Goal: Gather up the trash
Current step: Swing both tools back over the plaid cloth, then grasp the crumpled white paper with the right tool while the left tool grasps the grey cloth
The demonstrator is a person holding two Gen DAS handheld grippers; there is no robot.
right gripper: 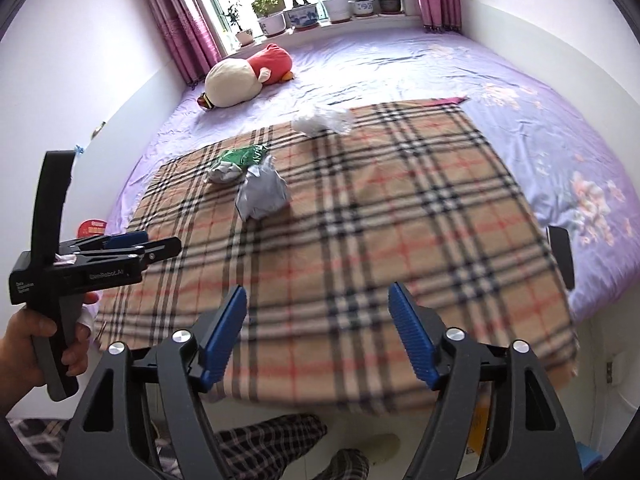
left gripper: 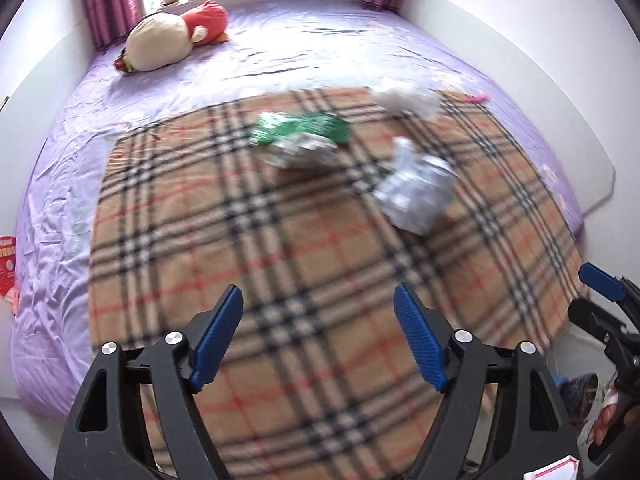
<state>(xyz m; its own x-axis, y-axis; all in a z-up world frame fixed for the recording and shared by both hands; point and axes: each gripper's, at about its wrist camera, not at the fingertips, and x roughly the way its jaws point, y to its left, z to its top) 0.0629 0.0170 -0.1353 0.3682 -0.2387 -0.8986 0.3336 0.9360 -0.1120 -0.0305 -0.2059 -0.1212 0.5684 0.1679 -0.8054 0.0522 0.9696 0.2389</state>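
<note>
Left wrist view: the left gripper (left gripper: 318, 332) hangs over the near part of a tan plaid wool blanket (left gripper: 280, 260) spread on a bed with a lilac sheet (left gripper: 280, 48), its blue-padded jaws standing wide apart with nothing between them. The right gripper (right gripper: 318, 330), seen from its own camera, is the same: jaws spread wide, empty, above the blanket's near edge.

The trash lies well ahead of both, toward the blanket's far half. There is a crumpled green-and-white plastic wrapper (left gripper: 298, 138), a crumpled grey-silver plastic bag (left gripper: 416, 190) just beside it, and a bunched white plastic bag (left gripper: 406, 98) at the blanket's far edge, where plaid meets sheet. In the right wrist view the grey bag (right gripper: 262, 192) touches or overlaps the green wrapper (right gripper: 240, 162); which, I cannot tell.

All three look very light, soft and crushable, likely slick film that will slide and spring back. A pinch on a raised crease or bunched peak should hold better than a flat patch, and closing low risks catching blanket wool too. A red-and-cream plush toy (right gripper: 244, 74) lies near the window, not trash by the look of it.
</note>
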